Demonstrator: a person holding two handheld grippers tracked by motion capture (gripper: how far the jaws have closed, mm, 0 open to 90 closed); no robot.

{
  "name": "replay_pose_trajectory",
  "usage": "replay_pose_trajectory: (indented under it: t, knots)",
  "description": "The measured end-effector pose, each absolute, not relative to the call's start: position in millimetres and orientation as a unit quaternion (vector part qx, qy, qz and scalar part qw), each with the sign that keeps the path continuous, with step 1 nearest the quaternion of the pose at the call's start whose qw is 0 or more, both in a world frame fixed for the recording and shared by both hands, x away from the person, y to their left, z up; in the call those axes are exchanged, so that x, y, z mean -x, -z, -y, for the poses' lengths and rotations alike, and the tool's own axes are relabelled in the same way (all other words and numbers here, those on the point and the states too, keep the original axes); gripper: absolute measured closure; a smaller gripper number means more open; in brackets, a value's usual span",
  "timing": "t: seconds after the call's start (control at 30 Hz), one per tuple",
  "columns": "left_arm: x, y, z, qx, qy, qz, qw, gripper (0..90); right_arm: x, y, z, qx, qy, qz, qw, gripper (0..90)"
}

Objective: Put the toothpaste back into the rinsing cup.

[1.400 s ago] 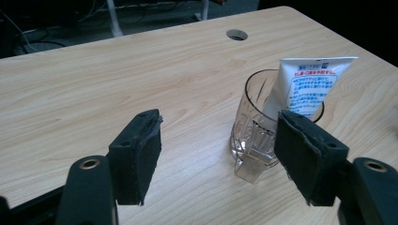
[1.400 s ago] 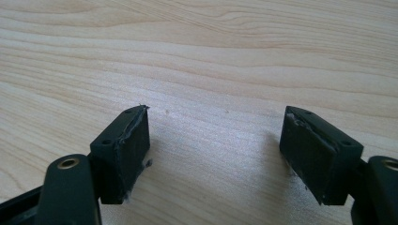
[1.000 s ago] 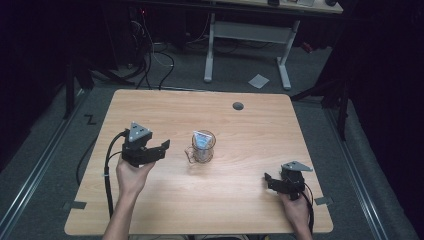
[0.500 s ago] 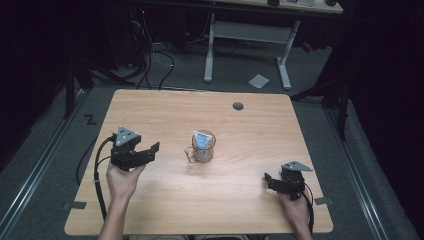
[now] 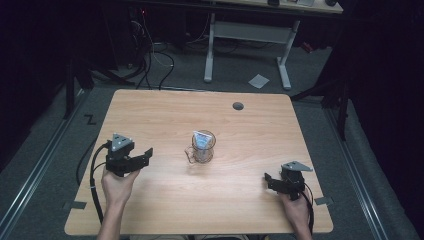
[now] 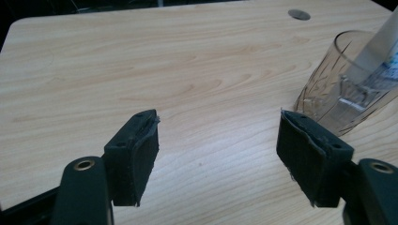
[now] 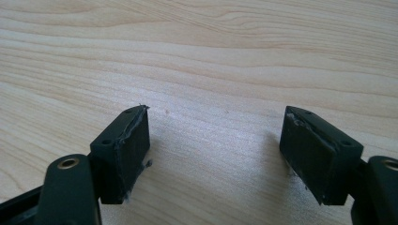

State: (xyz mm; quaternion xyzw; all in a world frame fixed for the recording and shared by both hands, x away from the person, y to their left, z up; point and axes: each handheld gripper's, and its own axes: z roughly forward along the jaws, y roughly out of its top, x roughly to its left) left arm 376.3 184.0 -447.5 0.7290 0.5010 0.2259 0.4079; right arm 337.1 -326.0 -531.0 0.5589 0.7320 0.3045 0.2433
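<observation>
While both pairs of fingers stand spread wide and empty, the left gripper (image 6: 218,154) sits low over the light wooden tabletop (image 6: 141,70). Just beyond its right-hand finger (image 6: 307,154) stands the clear glass mug holding a white packet (image 6: 349,79), outside the gap. The right gripper (image 7: 216,154) is well apart.

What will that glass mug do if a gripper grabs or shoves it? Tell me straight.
The glass mug looks clear and smooth, so it is probably slippery between the pads and breakable if dropped. The white packet leaning inside it rises above the rim, so a shove may tip it. Its handle should keep it from rolling far.
</observation>
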Motion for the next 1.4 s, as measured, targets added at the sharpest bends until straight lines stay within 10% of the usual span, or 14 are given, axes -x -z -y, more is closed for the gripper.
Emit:
replay_pose_trajectory:
  t: [1.4]
  knots:
    - [-402.8,536.3,-166.0,-0.738,-0.237,-0.539,0.331,30.9,-337.0,531.1,326.0,-0.558,-0.305,-0.732,0.244,24.6]
